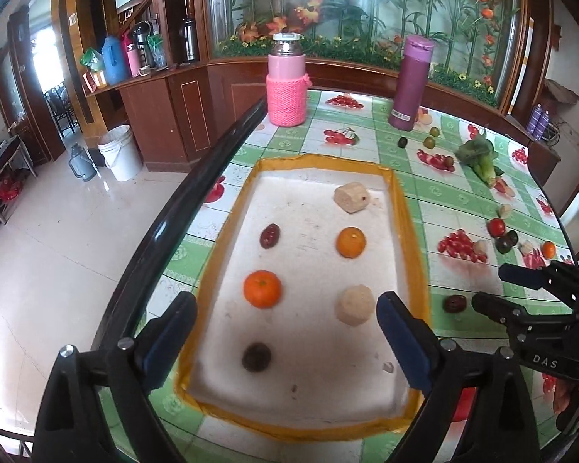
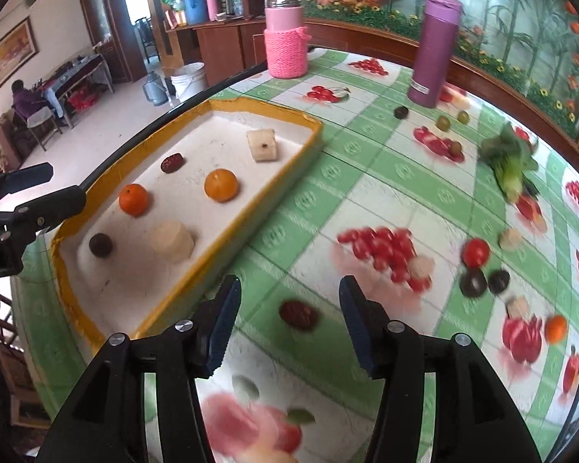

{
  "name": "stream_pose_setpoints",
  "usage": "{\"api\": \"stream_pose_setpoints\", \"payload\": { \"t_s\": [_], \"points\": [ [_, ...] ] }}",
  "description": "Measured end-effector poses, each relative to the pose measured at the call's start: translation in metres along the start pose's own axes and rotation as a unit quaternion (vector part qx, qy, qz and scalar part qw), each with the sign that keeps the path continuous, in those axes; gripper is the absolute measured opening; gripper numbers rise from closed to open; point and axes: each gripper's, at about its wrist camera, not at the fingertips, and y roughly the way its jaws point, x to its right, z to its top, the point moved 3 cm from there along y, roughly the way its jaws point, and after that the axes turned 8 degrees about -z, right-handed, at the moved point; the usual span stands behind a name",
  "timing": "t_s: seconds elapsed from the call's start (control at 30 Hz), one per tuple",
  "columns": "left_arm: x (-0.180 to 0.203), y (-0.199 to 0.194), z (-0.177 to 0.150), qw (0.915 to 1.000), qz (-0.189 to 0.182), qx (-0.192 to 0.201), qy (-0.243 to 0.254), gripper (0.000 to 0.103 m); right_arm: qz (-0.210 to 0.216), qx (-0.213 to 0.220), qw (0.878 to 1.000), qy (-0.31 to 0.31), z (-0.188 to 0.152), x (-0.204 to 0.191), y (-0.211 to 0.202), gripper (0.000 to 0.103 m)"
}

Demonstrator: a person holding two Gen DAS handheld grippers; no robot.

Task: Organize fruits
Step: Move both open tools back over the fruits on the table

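Red date (image 2: 298, 315) lies at twelve o'clock between my right gripper's (image 2: 289, 322) spread, empty jaws; I should lower squarely and pinch gently.

Home dining rm: fruit-print tablecloth (image 2: 366, 177), wood cabinets (image 1: 181, 115), thermoses (image 1: 114, 59).

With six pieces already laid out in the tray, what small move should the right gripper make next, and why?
Probably lower the right gripper onto the red date and close. Its jaws stand open and empty, the date lies on the tablecloth between them beside the tray, and bare floor remains at the tray's near end.
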Motion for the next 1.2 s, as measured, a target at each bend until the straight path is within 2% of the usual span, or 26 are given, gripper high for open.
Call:
{"api": "stream_pose_setpoints", "payload": {
  "t_s": [0.33,0.73,0.97,1.1,1.2],
  "points": [
    [0.058,-0.005,-0.009,0.9992,-0.037,-0.009,0.013,0.096,-0.029,0.006,0.999,0.039,-0.05,0.052,-0.042,0.062],
    [0.144,0.008,-0.022,0.9945,-0.064,-0.044,0.071,0.096,-0.077,-0.002,0.992,0.099,-0.105,0.144,-0.074,0.062],
    [0.166,0.019,-0.027,0.9919,-0.063,-0.066,0.089,0.096,-0.104,-0.013,0.99,0.095,-0.102,0.191,-0.061,0.063],
    [0.167,0.028,-0.03,0.9914,-0.053,-0.08,0.09,0.096,-0.091,-0.015,0.993,0.079,-0.087,0.201,-0.039,0.063],
    [0.165,0.036,-0.032,0.991,-0.048,-0.094,0.082,0.096,-0.098,-0.003,0.994,0.055,-0.069,0.201,-0.016,0.063]
  ]
}}
